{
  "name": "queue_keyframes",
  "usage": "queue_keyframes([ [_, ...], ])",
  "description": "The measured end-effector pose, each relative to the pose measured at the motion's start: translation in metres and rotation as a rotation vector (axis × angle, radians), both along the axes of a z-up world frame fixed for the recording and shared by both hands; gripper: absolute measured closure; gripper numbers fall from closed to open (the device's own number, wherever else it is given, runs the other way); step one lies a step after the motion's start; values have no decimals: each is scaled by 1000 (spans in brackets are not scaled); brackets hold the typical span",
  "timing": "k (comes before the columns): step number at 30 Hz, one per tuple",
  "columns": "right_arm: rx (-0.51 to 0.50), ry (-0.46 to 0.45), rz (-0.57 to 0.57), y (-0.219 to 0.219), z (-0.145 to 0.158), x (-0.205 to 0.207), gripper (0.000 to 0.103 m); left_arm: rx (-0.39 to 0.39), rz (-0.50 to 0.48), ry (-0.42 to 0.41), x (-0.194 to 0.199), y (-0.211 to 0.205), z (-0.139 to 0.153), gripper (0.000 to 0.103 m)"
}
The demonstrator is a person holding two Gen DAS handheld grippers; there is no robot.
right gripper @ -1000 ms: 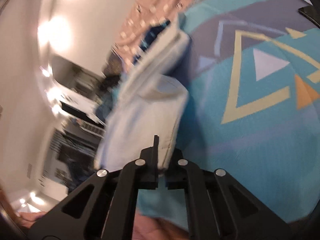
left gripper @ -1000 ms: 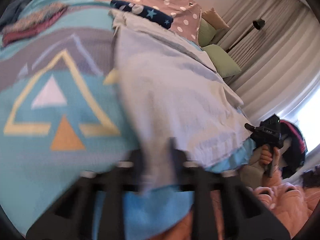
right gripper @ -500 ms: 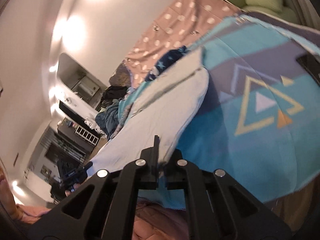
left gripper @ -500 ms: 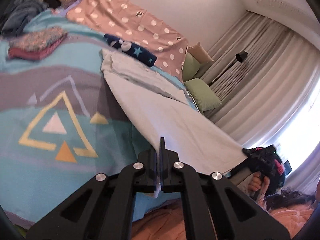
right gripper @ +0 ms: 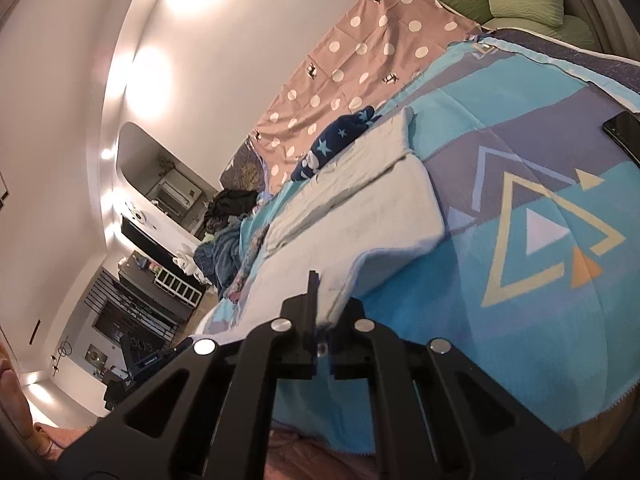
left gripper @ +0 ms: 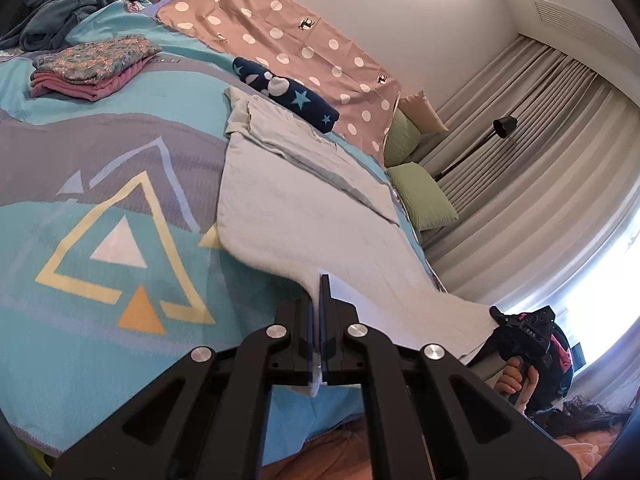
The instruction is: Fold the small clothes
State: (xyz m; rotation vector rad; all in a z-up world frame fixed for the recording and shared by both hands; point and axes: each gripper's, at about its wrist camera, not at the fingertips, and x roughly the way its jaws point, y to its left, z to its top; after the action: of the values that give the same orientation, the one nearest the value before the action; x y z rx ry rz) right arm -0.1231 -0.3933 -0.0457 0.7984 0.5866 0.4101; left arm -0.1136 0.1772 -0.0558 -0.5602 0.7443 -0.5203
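A pale grey-white garment point(left gripper: 320, 216) lies stretched over the blue patterned bedspread point(left gripper: 100, 272). My left gripper point(left gripper: 323, 300) is shut on its near left corner, lifted a little off the bed. My right gripper point(right gripper: 320, 304) is shut on the opposite near corner; the garment point(right gripper: 360, 216) runs away from it toward the polka-dot cloth. The right gripper also shows in the left wrist view point(left gripper: 524, 336), held by a hand at the cloth's far edge. The garment's far end rests on the bed, with a folded strip along one side.
A rolled navy star-print item point(left gripper: 288, 96) lies by the brown polka-dot cloth point(left gripper: 288, 40). Folded floral and pink clothes point(left gripper: 92, 64) are stacked at far left, beside a dark heap point(left gripper: 60, 8). Green pillows point(left gripper: 424, 196) and curtains stand right. A dark phone point(right gripper: 624, 132) lies on the bedspread.
Both grippers have pulled back and up with the garment's corners. The cloth has gone from bunched and blurred to drawn out flat across the bed.
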Motion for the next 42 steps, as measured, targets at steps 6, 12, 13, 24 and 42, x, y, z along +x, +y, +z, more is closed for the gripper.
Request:
queue_keyframes([
  [6,17,-40,-23,-1,7,27,100,-9,10,-56,17,-2,18,101],
  [12,-21,-48,-38,-1,17,60,100,-3,3,-102,46,-8,38,101],
  [13,-24,-52,-39,-2,19,65,100,0,3,-105,51,-9,40,101],
  [24,-89,-86,-35,0,41,136,100,32,32,-74,120,-18,56,101],
  [42,-201,-34,-111,0,53,316,100,37,105,-18,291,-35,83,101],
])
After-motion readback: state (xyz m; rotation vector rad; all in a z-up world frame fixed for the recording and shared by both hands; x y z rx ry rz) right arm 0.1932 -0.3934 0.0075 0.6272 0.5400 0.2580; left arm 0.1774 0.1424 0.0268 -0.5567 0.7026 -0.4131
